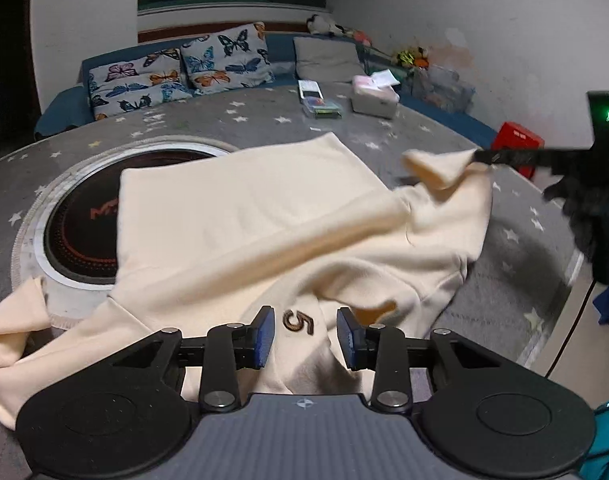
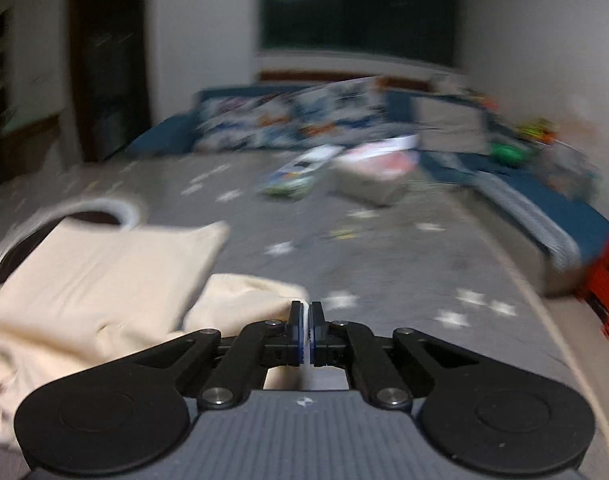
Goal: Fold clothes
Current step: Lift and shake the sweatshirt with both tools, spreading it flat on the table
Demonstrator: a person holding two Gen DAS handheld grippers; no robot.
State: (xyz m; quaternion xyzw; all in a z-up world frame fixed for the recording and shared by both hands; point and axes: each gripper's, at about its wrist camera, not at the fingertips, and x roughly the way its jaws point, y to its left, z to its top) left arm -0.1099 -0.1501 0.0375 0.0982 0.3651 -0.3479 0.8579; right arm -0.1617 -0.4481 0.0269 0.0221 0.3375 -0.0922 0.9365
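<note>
A cream sweatshirt (image 1: 240, 216) with a brown "5" (image 1: 299, 323) lies partly folded on the grey star-patterned table cover (image 1: 384, 132). My left gripper (image 1: 306, 334) hovers open just above its near part, nothing between the blue pads. In the left wrist view my right gripper (image 1: 480, 157) comes in from the right, shut on a sleeve end (image 1: 436, 168) lifted off the table. In the blurred right wrist view the right gripper (image 2: 306, 320) is shut with cream cloth (image 2: 244, 300) pinched between the pads; the sweatshirt (image 2: 96, 272) spreads to the left.
A round inset cooktop (image 1: 80, 232) is half covered by the sweatshirt. A tissue box (image 1: 374, 100) and small packets (image 1: 320, 106) lie at the far side. Butterfly cushions (image 1: 176, 72) line a blue bench. A red box (image 1: 518, 140) stands at the right edge.
</note>
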